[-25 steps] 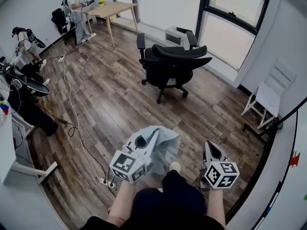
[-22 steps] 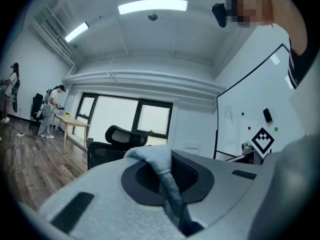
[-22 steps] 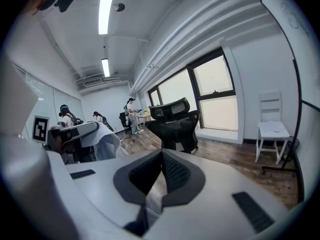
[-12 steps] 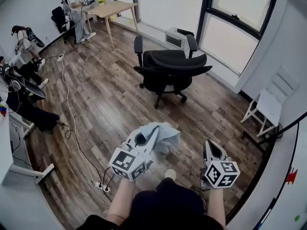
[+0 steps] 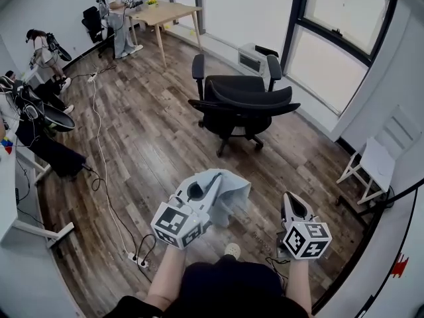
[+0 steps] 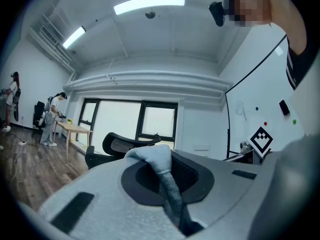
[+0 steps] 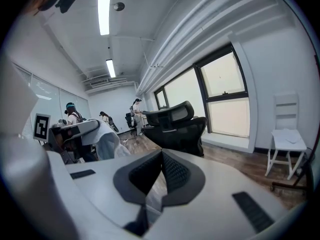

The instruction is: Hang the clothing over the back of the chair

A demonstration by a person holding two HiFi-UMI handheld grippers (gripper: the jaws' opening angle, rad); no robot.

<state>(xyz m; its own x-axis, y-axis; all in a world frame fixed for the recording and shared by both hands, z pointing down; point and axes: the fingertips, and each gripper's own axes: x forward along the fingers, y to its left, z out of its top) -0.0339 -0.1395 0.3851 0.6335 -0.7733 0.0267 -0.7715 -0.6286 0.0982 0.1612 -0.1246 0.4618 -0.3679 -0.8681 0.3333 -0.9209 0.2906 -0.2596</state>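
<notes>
A light blue piece of clothing (image 5: 230, 192) hangs bunched from my left gripper (image 5: 213, 186), which is shut on it. In the left gripper view a fold of the clothing (image 6: 156, 160) runs between the pads (image 6: 187, 176). The black office chair (image 5: 242, 101) stands ahead on the wood floor, well beyond both grippers, its back towards the windows. My right gripper (image 5: 290, 201) is held to the right of the clothing. Its tips meet (image 7: 163, 152) with nothing between them. From there the chair (image 7: 177, 126) shows ahead and the clothing (image 7: 107, 141) to the left.
A white chair (image 5: 371, 161) stands by the right wall. A white heater unit (image 5: 255, 57) sits under the windows behind the office chair. A cable runs across the floor to a power strip (image 5: 139, 258) at my left. People and a wooden table (image 5: 162, 12) are far back left.
The office chair has come somewhat nearer and lower in the head view as I walk towards it. Both grippers keep their pose, and the clothing stays in the left one.
</notes>
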